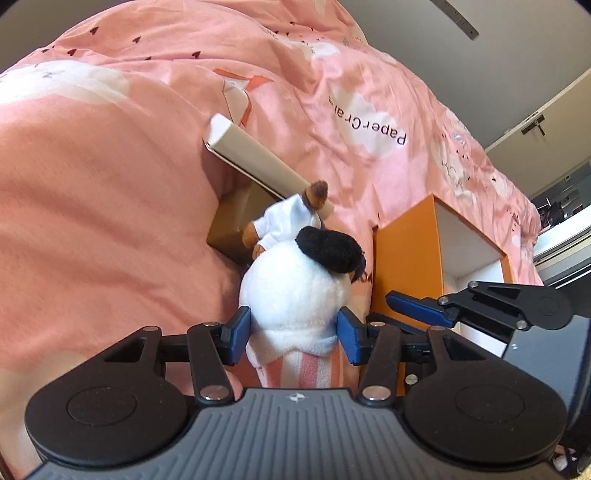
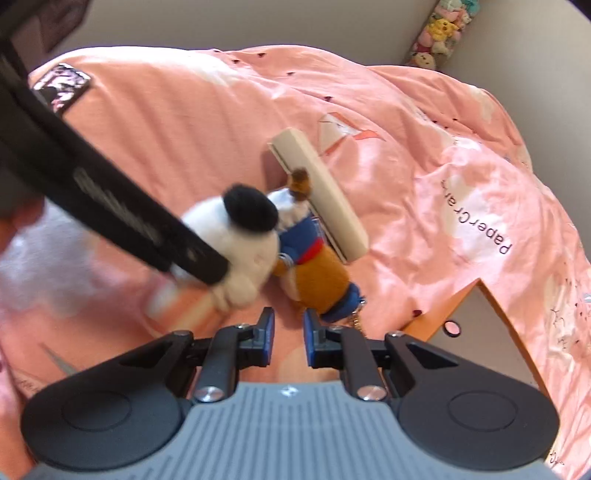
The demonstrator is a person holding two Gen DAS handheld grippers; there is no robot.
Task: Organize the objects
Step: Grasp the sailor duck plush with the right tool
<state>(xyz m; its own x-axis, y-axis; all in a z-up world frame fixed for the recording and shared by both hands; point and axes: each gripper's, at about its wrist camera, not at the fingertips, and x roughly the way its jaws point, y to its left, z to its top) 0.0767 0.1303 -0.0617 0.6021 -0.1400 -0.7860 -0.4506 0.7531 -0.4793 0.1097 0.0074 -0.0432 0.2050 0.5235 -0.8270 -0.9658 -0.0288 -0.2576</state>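
My left gripper point(image 1: 293, 334) is shut on a white plush toy with a black ear point(image 1: 295, 288) and pink striped clothing, held above the bed. The same plush point(image 2: 236, 236) shows in the right wrist view, partly behind the left gripper's black body. A small brown bear plush point(image 2: 317, 273) in a white and blue outfit lies on the pink quilt, and its top shows in the left wrist view point(image 1: 284, 218). My right gripper point(image 2: 288, 336) is open and empty, just short of the bear. An orange box point(image 1: 406, 266) with a white inside stands at the right.
A cream flat box point(image 2: 321, 195) lies tilted on the pink quilt point(image 2: 166, 129) behind the bear, with a brown cardboard box point(image 1: 236, 225) under it. A dark card point(image 2: 62, 88) lies at the far left. Stuffed toys point(image 2: 439, 33) hang in the room corner.
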